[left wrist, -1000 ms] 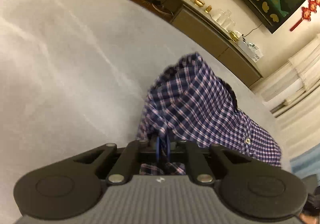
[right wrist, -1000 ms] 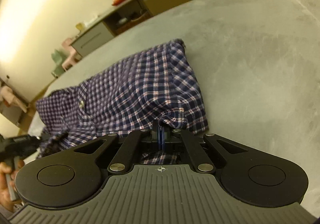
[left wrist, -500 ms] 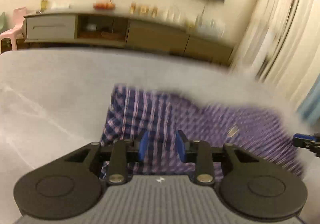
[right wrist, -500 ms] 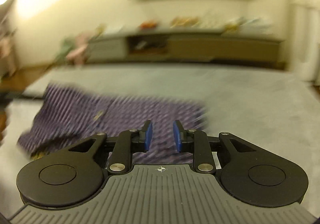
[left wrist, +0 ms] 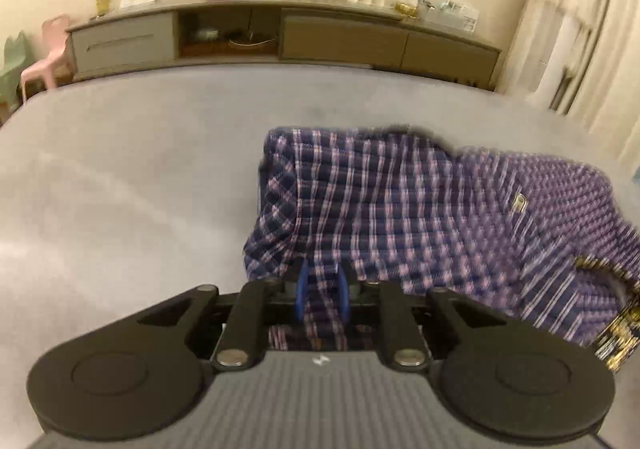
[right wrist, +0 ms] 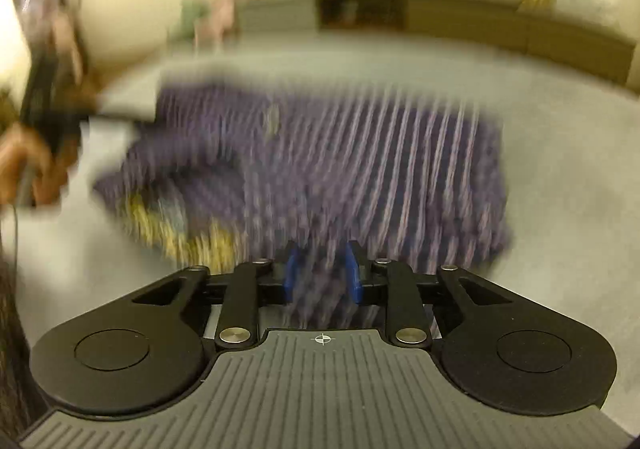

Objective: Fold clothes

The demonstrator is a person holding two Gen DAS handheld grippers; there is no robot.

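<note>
Left wrist view: the left hand-held gripper (left wrist: 322, 297) stood spread over the near edge of the plaid shirt (left wrist: 420, 217), which lay on the grey tabletop (left wrist: 140, 177)

Right wrist view, blurred: the right hand-held gripper (right wrist: 322, 275) was spread too, above the shirt's near edge

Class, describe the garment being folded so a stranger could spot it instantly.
Start at the wide grey surface before the long sideboard. On it lies the plaid shirt, a rumpled heap. Its navy-and-pink check is the only pattern on the plain grey.
</note>
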